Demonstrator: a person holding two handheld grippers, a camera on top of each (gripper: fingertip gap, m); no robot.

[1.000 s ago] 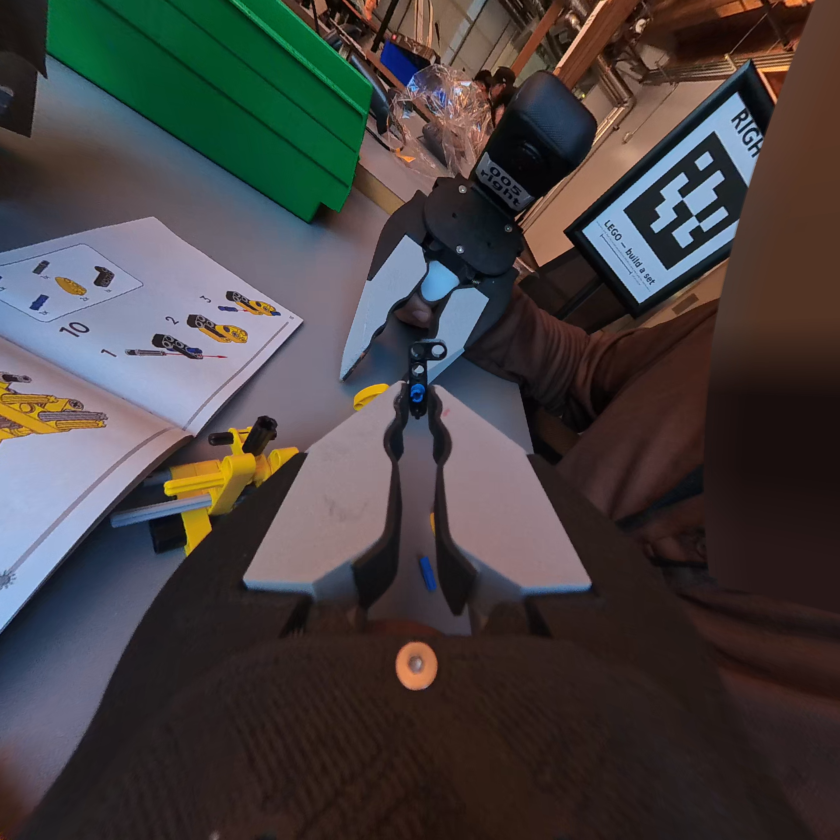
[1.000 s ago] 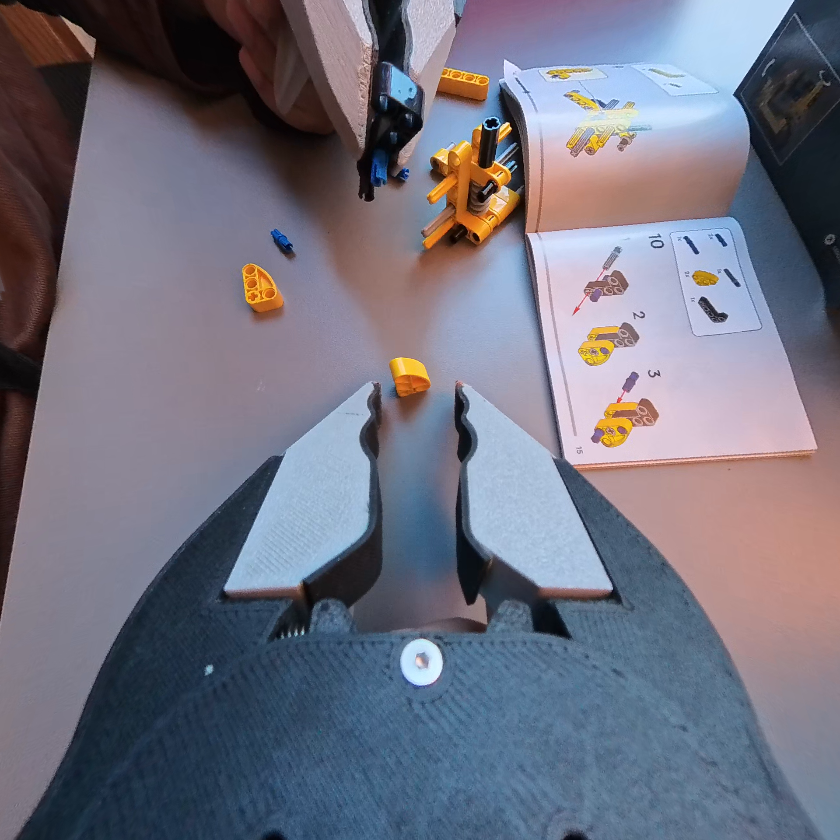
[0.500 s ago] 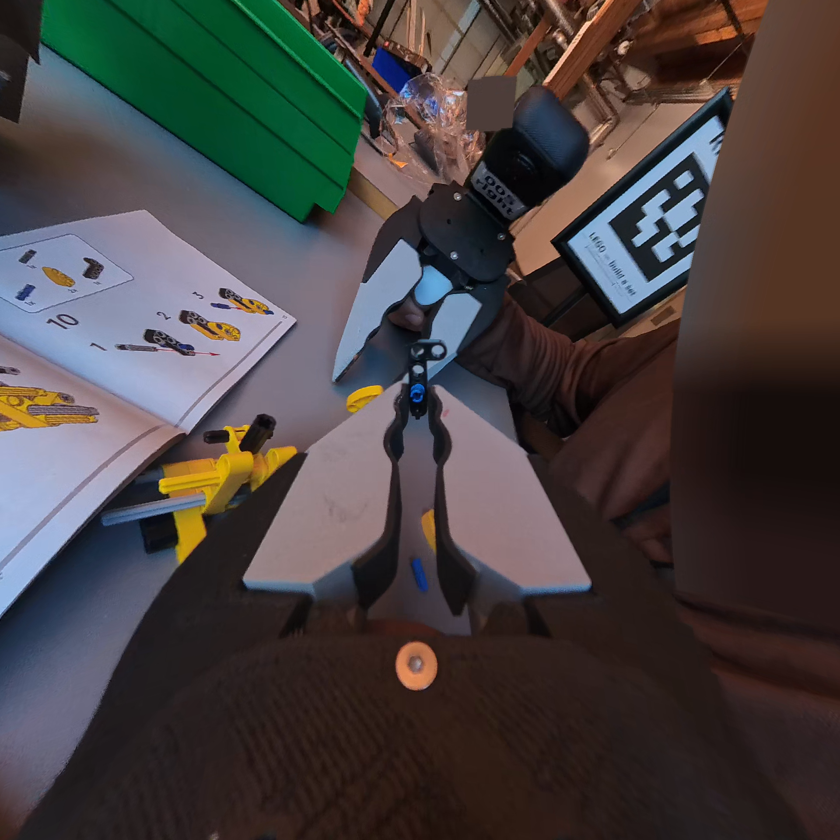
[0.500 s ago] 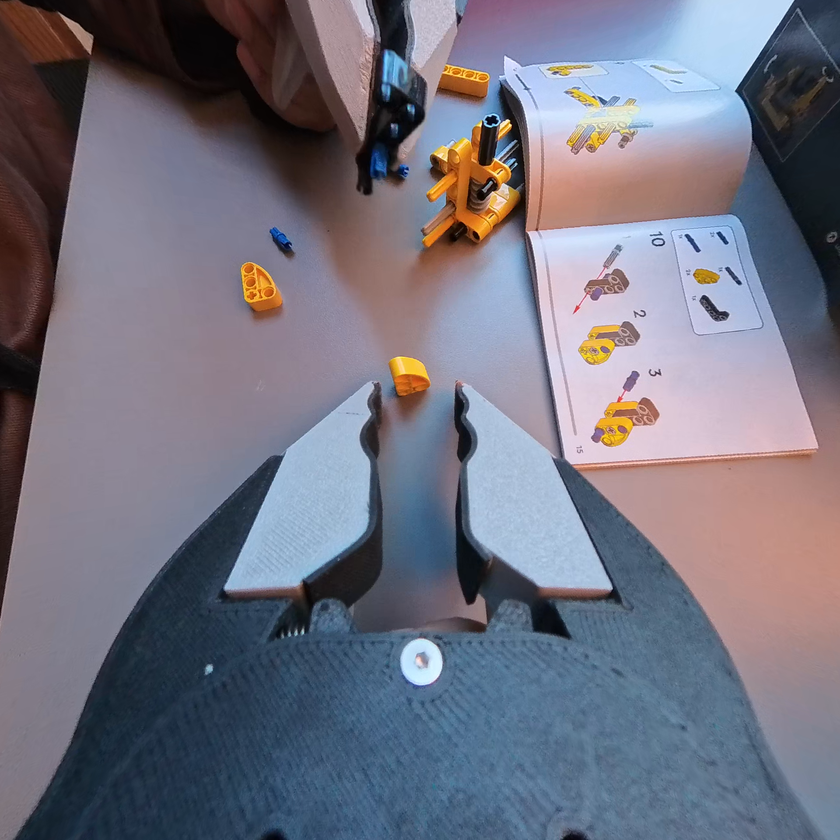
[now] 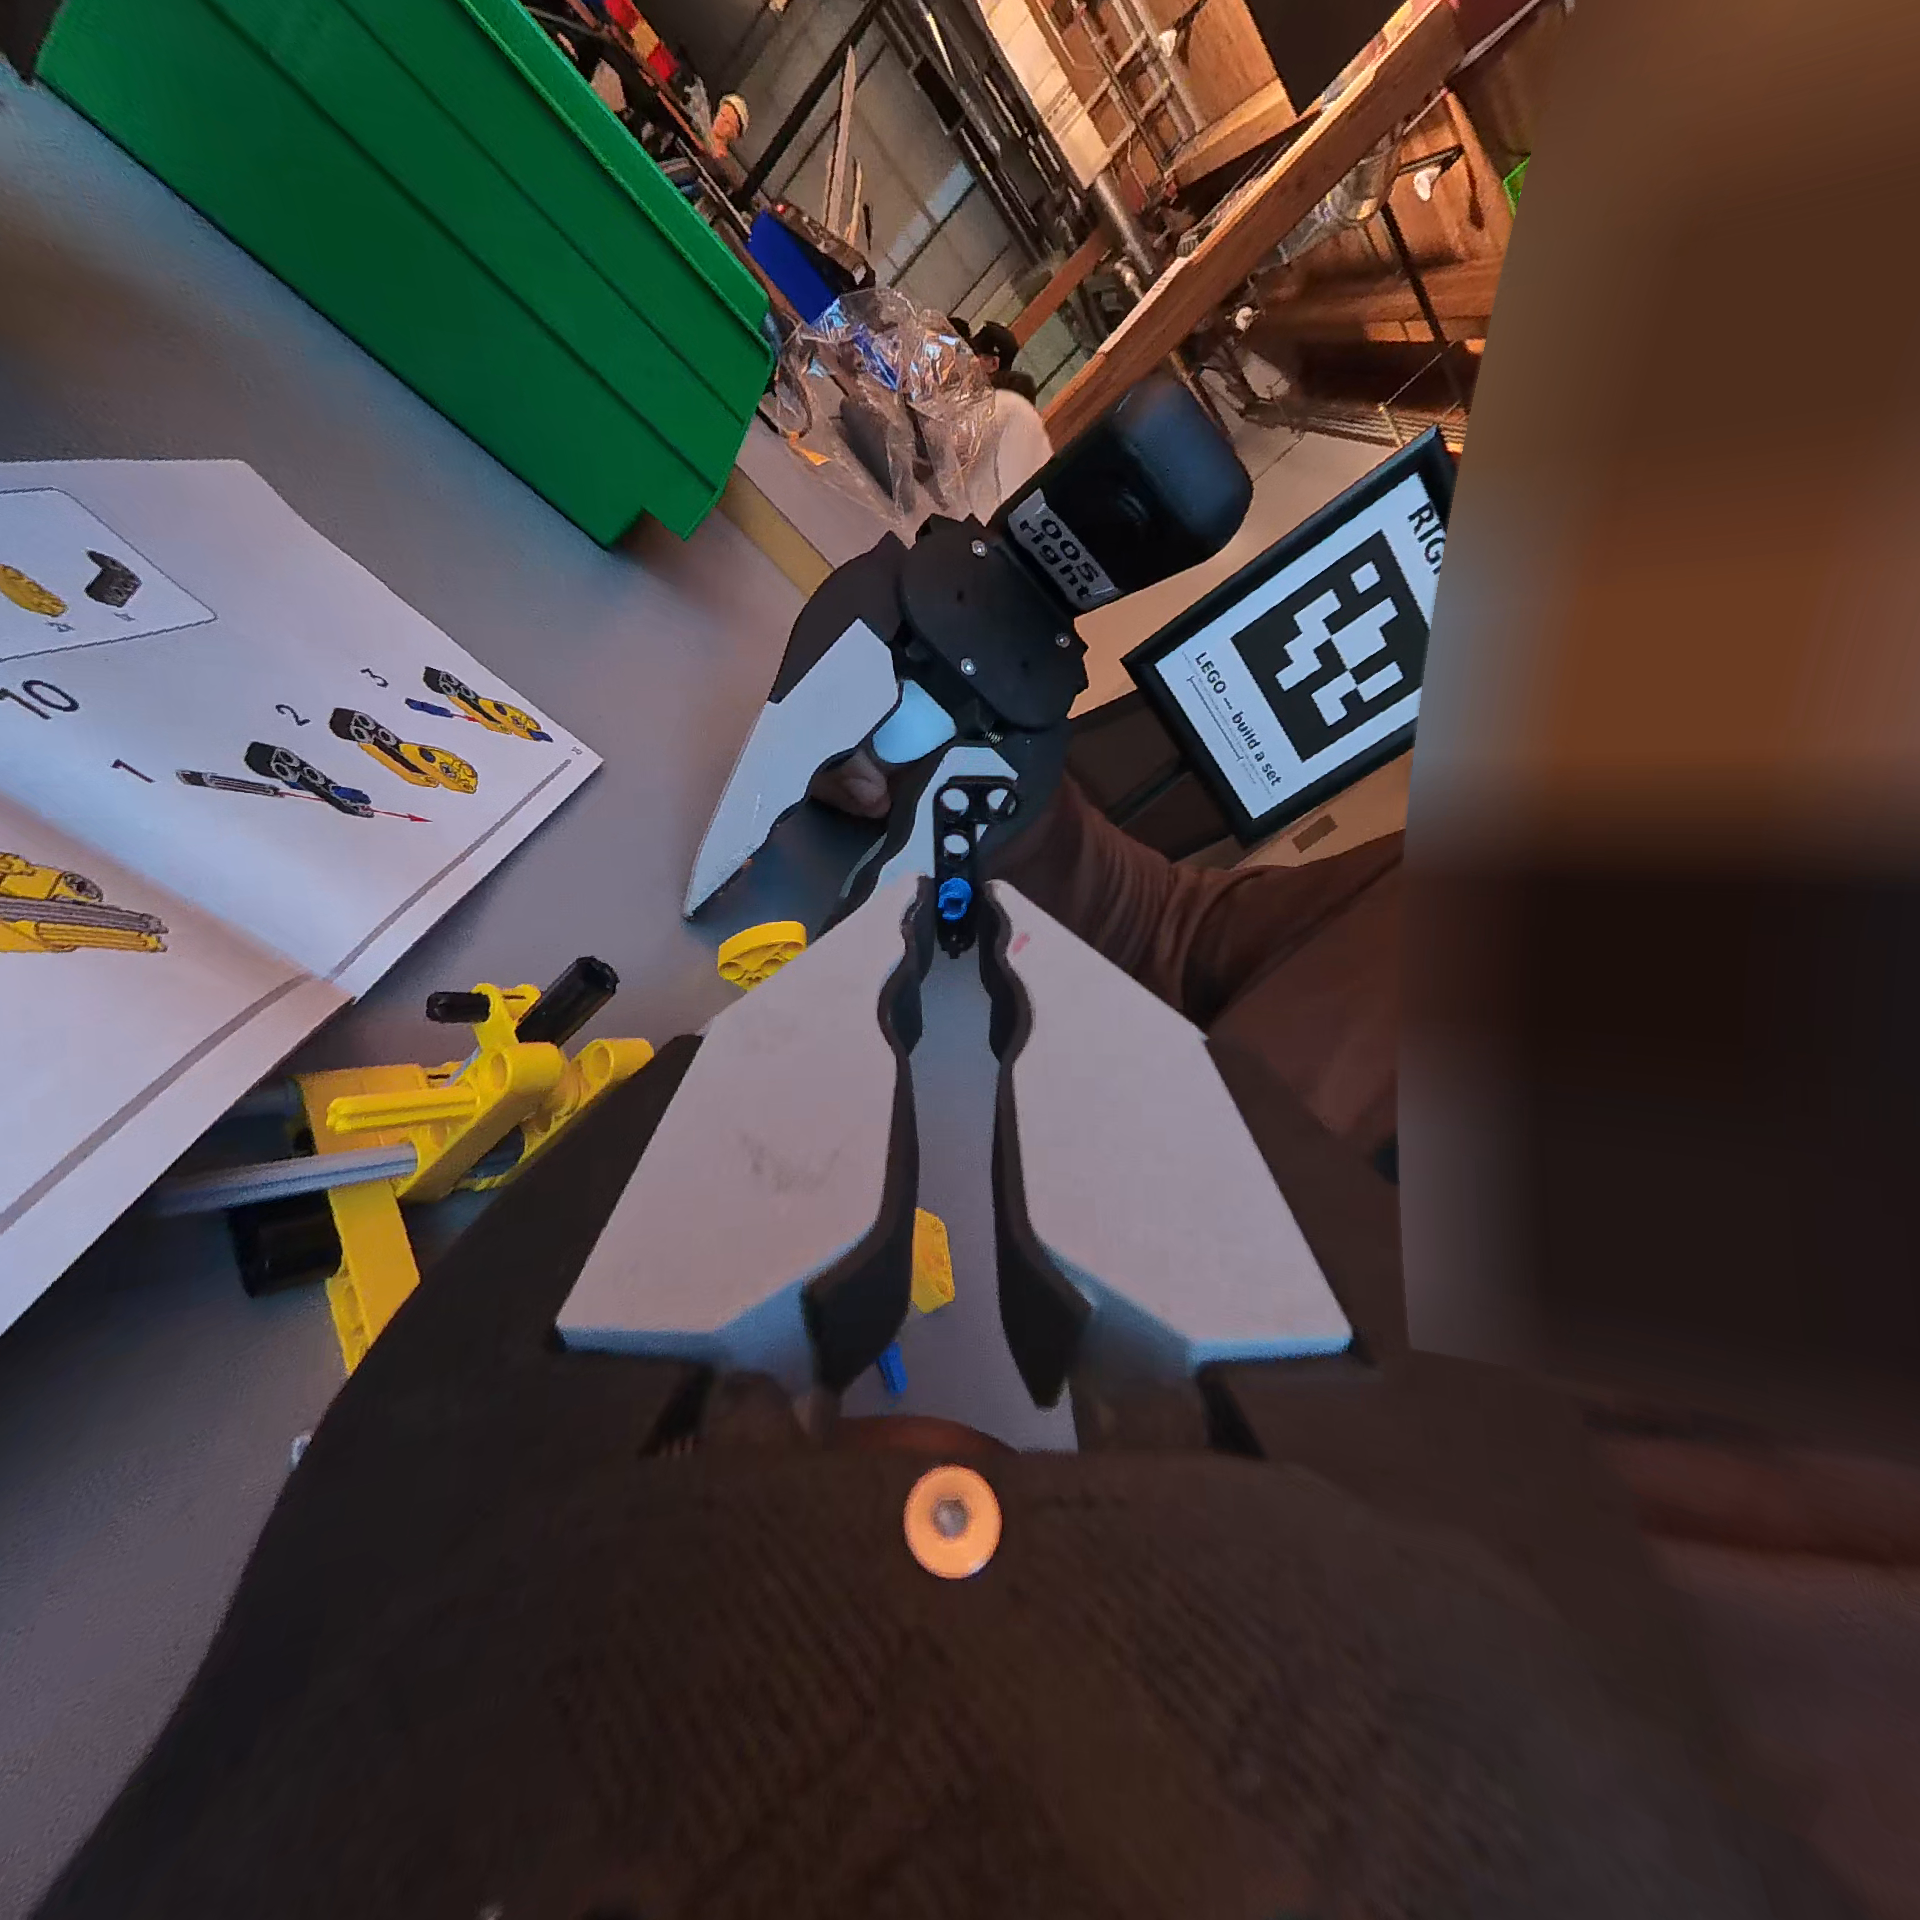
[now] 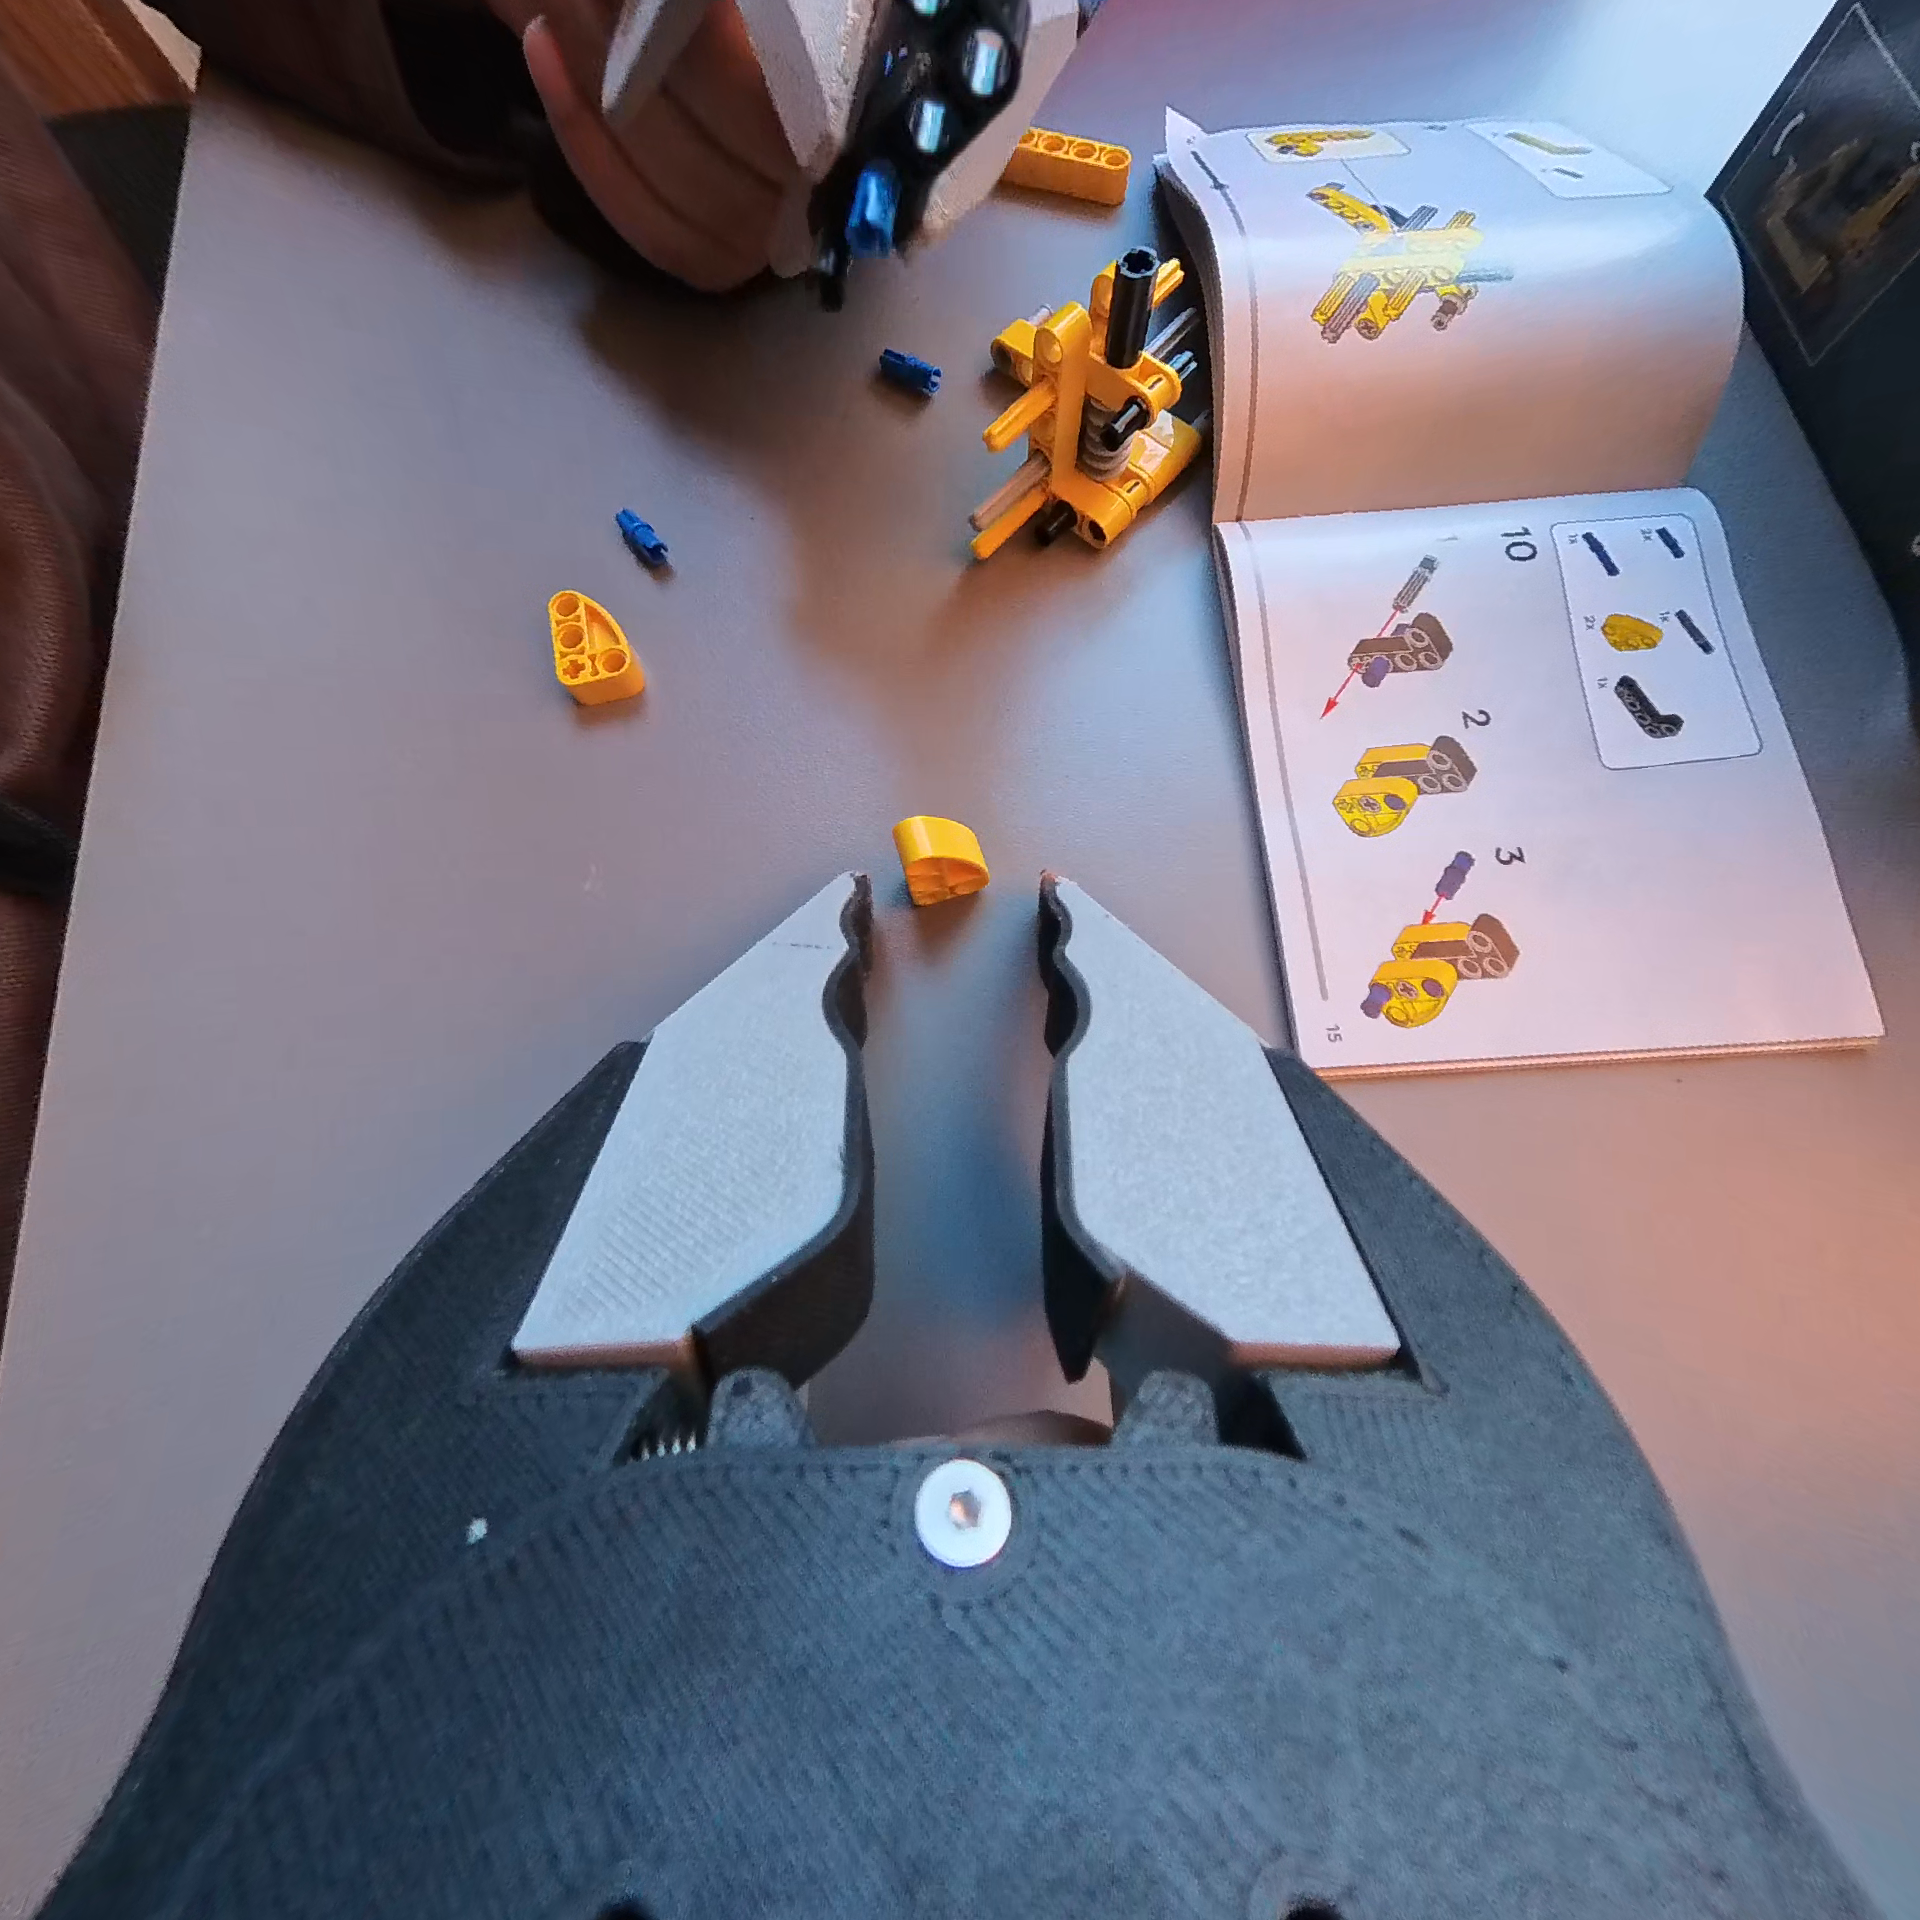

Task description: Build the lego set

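I am on the step where the open instruction booklet shows a black bent beam joined to a yellow rounded piece with a blue pin.

My left gripper is squeezed tight on the black bent beam. The beam sticks up past the tips, and a blue pin already sits in one of its holes, right at the tips. I hold it up above the grey table.

My right gripper is spread apart and holds nothing. A yellow rounded piece lies on the table just in front of its tips, a bit nearer the left finger than the right one. It is not between the fingers yet.

I think the next move is to push the right gripper forward so the fingers go on both sides of that yellow piece, then squeeze. It is small and round on top, so it might slip or pop out. Then I would bring it to the black beam and line up the holes.

Another yellow rounded piece lies well off to the left, with a loose blue pin near it. A second loose blue pin lies beside the yellow half-built model, which stands touching the booklet. A yellow straight beam lies farther back.
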